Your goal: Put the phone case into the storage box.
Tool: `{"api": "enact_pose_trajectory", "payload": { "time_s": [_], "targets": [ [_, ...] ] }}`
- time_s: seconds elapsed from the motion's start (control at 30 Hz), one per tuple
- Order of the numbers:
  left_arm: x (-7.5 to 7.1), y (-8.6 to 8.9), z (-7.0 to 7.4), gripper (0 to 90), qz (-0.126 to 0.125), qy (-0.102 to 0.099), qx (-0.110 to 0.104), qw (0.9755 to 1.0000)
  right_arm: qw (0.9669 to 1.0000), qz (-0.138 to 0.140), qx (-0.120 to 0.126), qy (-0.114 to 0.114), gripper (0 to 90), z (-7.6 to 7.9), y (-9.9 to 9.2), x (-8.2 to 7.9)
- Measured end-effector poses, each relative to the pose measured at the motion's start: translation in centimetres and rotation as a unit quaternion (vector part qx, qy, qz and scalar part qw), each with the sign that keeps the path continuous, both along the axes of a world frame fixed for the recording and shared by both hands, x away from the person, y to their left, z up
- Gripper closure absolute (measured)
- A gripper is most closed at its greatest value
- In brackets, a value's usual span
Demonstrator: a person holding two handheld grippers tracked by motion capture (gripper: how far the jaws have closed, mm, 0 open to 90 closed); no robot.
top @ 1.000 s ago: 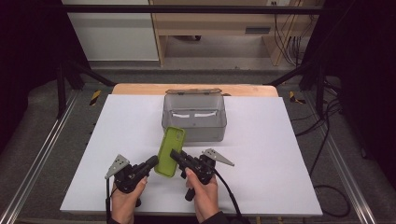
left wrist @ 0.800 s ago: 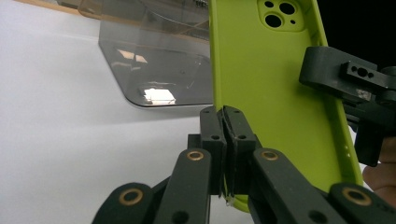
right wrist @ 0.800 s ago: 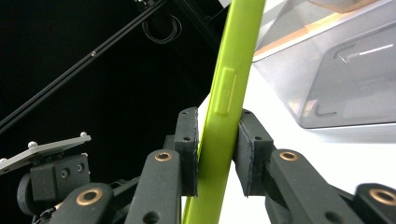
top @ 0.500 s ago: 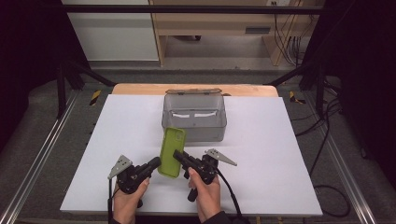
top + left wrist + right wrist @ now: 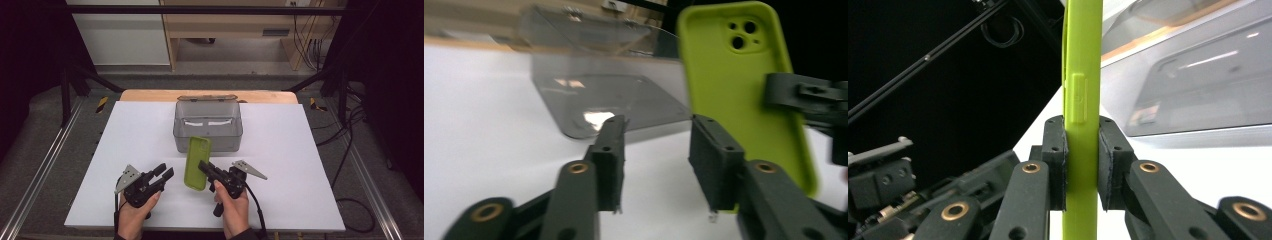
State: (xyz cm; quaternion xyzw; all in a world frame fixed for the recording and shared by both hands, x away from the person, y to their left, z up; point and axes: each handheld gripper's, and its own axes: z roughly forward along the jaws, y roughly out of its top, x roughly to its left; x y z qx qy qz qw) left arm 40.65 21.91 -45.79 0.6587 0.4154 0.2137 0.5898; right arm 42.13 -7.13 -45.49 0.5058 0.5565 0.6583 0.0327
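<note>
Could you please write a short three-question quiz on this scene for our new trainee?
1. Which gripper holds the green phone case: the left gripper or the right gripper?
2. True or false: the lid of the clear box stands open.
3. Is the case inside the box or outside it?

Key:
1. The right gripper; the right gripper view shows its jaws pressed on the case's edge. The left gripper's jaws have just been opening and have nothing between them.
2. True; the lid is tipped back behind the box.
3. Outside, held above the white table in front of the box.
</note>
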Motion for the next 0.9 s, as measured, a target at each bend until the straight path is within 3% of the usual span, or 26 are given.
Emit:
{"api": "enact_pose_trajectory", "payload": {
  "time_s": [0.1,0.27,0.5,0.57,0.67,0.9],
  "targets": [
    [0.2,1.0,0.4,44.5,0.015,-0.012,0.015,0.9997,1.0,-0.007,-0.003,0.001,76.9,0.1,-1.4,-0.3],
    [0.4,3.1,0.4,28.9,0.037,-0.006,0.024,0.999,0.9997,-0.021,-0.011,0.005,76.9,-0.1,-3.9,-0.8],
    [-0.5,5.9,-0.5,11.1,0.038,0.004,0.037,0.9986,0.9986,-0.046,-0.022,0.014,76.9,0.0,-7.2,-1.3],
    [-0.5,6.6,-0.5,6.4,0.048,0.004,0.026,0.9985,0.998,-0.052,-0.032,0.013,76.9,0.2,-8.2,-1.3],
    [-0.4,7.2,-0.3,4.6,0.063,-0.004,0.005,0.998,0.9969,-0.067,-0.038,0.014,76.9,0.6,-9.9,-1.4],
    [-0.2,7.6,-0.4,3.2,0.067,-0.011,-0.002,0.9977,0.9948,-0.086,-0.052,0.018,76.9,1.9,-12.7,-1.2]
  ]
}}
